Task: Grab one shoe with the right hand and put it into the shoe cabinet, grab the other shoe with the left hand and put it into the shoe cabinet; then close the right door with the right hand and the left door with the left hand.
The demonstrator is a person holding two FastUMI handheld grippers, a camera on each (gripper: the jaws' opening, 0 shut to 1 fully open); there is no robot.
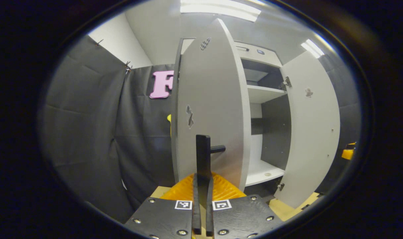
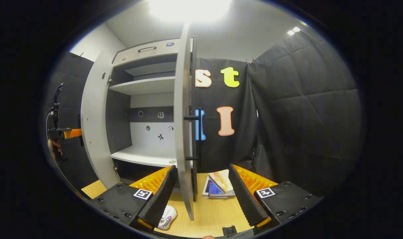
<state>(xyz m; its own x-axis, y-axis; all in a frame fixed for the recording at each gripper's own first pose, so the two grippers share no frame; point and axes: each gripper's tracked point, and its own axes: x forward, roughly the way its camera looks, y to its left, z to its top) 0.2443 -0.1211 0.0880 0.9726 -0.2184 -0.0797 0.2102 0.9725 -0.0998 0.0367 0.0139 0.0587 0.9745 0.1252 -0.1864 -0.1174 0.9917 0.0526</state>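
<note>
Both fingers of the left tool [image 1: 203,199] are together, just before the black handle [image 1: 203,156] of the left door [image 1: 211,109]. That stiff panel should swing lightly. Right tool [image 2: 201,196] stands wide apart, straddling the right door [image 2: 183,126] edge, holding nothing. One shoe [image 2: 166,217] lies on the floor below.
</note>
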